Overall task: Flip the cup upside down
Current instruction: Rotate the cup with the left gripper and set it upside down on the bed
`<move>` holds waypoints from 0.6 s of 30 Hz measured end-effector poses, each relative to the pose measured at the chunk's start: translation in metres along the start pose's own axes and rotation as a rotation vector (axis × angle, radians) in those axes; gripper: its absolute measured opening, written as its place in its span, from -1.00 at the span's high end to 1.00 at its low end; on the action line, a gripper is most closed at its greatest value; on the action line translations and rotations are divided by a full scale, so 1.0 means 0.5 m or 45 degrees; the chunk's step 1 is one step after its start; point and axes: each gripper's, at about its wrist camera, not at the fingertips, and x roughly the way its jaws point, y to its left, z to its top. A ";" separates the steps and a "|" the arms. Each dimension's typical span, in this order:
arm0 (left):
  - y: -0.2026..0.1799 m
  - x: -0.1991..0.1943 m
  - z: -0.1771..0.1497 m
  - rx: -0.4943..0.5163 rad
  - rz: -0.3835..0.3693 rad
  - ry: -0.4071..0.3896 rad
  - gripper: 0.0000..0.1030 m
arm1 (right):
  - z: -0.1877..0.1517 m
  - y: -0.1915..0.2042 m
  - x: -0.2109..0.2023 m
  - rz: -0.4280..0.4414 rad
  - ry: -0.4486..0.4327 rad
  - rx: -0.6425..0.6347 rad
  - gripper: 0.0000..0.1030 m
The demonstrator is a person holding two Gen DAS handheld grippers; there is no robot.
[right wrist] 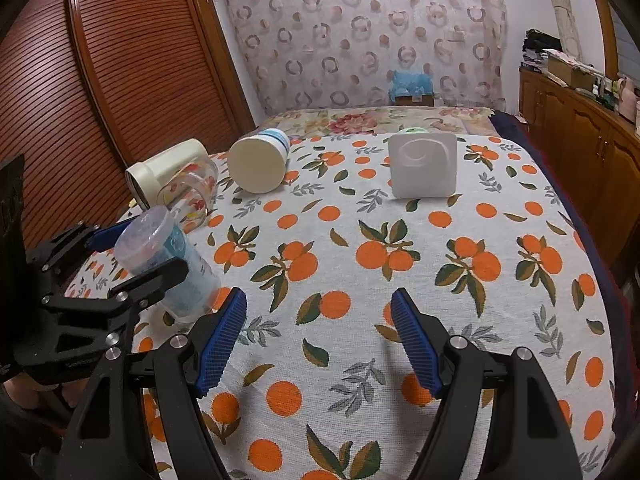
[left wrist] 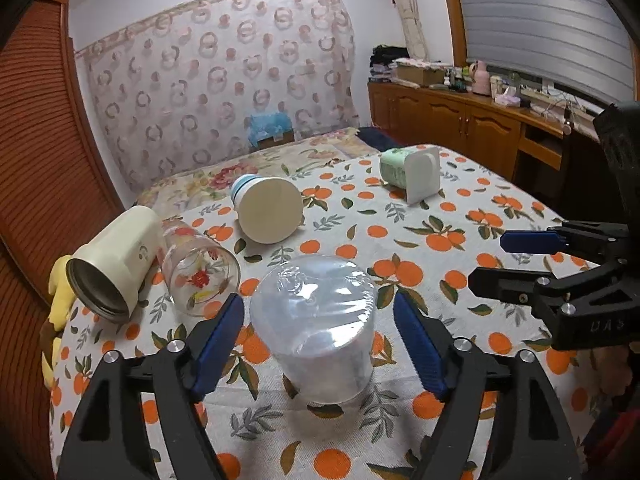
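A clear plastic cup [left wrist: 320, 328] stands upside down on the orange-print tablecloth [left wrist: 420, 248], base up. My left gripper [left wrist: 320, 340] is open, its blue pads on either side of the cup with gaps showing. The cup also shows in the right wrist view [right wrist: 168, 264], slightly tilted, between the left gripper's fingers [right wrist: 132, 256]. My right gripper [right wrist: 318, 340] is open and empty over the cloth, to the right of the cup; it shows in the left wrist view [left wrist: 516, 258].
Lying on their sides: a cream steel-lined tumbler [left wrist: 116, 264], a flower-print glass [left wrist: 200, 268], a cream cup with a blue band [left wrist: 268, 208] and a green cup with a square white base [left wrist: 412, 172]. A wooden cabinet [left wrist: 460, 120] stands at right.
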 end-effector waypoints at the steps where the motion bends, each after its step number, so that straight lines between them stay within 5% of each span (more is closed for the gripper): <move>1: 0.002 -0.005 0.001 -0.009 -0.001 -0.009 -0.54 | 0.002 -0.002 -0.002 -0.001 -0.004 0.005 -0.49; 11: 0.042 -0.076 0.004 -0.141 0.007 -0.081 -0.81 | 0.017 0.039 -0.083 -0.051 -0.181 -0.005 -0.50; 18: 0.080 -0.133 -0.001 -0.234 0.059 -0.134 -0.85 | 0.003 0.084 -0.136 -0.076 -0.313 0.005 -0.69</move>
